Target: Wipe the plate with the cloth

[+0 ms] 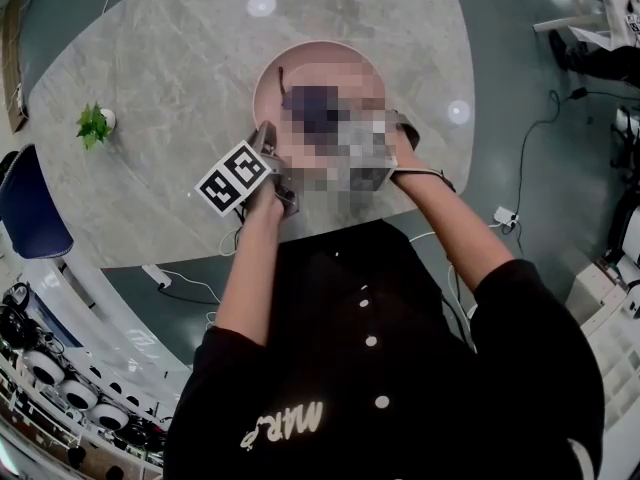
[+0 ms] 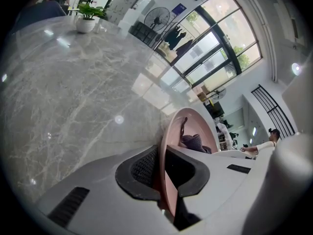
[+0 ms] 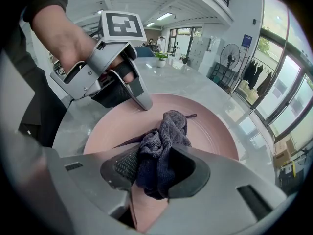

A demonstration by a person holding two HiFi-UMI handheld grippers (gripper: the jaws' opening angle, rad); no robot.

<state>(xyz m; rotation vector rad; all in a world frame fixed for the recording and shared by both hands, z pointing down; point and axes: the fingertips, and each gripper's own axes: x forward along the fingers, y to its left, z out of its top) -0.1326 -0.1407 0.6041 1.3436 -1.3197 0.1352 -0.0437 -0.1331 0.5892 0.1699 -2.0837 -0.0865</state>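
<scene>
While the left gripper (image 2: 161, 173) has its jaws pinched down on the near rim of the pink plate (image 2: 195, 126), one pad on each face of the rim, the right gripper (image 3: 154, 173) is clamped on a bunched-up dark purple cloth (image 3: 164, 141). You can see the wad squeezed between the two black pads in the right gripper view. The loose end flops forward onto the inside of the plate, roughly mid-plate, with a thin little loop (image 3: 190, 115) sticking out at the far end.

From the head view the plate sits on a grey marble table (image 1: 170, 88), a bit past the middle, with both grippers coming in from the near side. The left one grabs the rim at the lower left, and its marker cube (image 1: 235, 176) faces up at the camera. The right gripper is mostly under a blurred patch there, so only the hand (image 1: 405, 153) behind it really shows. Can't tell for sure if the plate is flat on the table or tipped up slightly by that rim grip.

Right gripper view also catches the left gripper from across the plate, a bare hand (image 3: 63, 38) wrapped around its handle and the fingertips down on the rim.

Other stuff: a small potted plant (image 1: 94, 124) off to the left on the table, well apart from the plate, and a dark blue chair (image 1: 25, 208) at the table's edge.
</scene>
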